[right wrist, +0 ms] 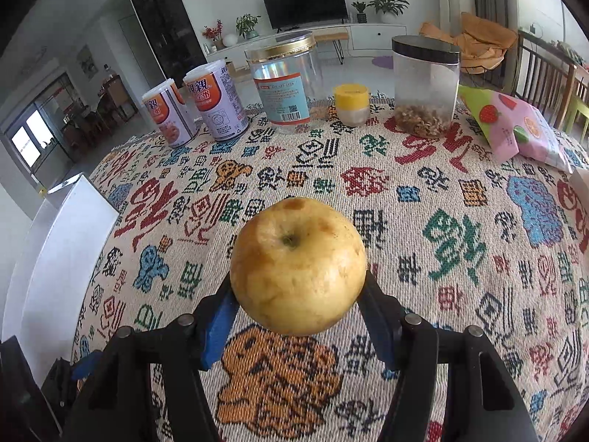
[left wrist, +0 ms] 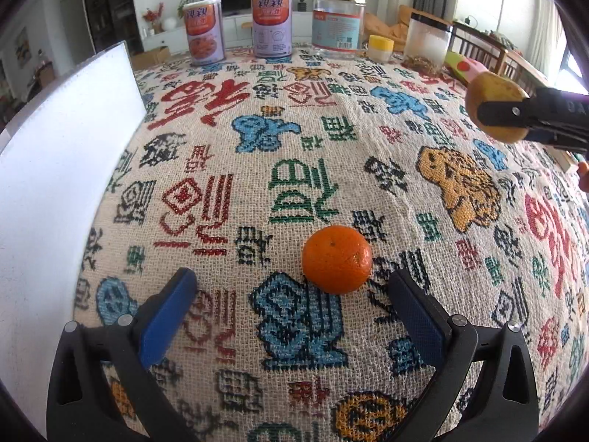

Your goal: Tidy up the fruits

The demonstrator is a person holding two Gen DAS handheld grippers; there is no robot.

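We judge main risk: apple slipping from right gripper, since jaws pinch round, smooth skin only at sides, above surface. Apple yellow, brown-blotched, dented near stem. Left gripper jaws wide apart, empty; orange lies on cloth just ahead, could roll if nudged.

At twelve o'clock a black flat-screen television sits on a long white low cabinet against the pale wall, with green potted plants beside it. At two o'clock stand dark wooden slatted chairs; daylight enters through a window at nine o'clock.
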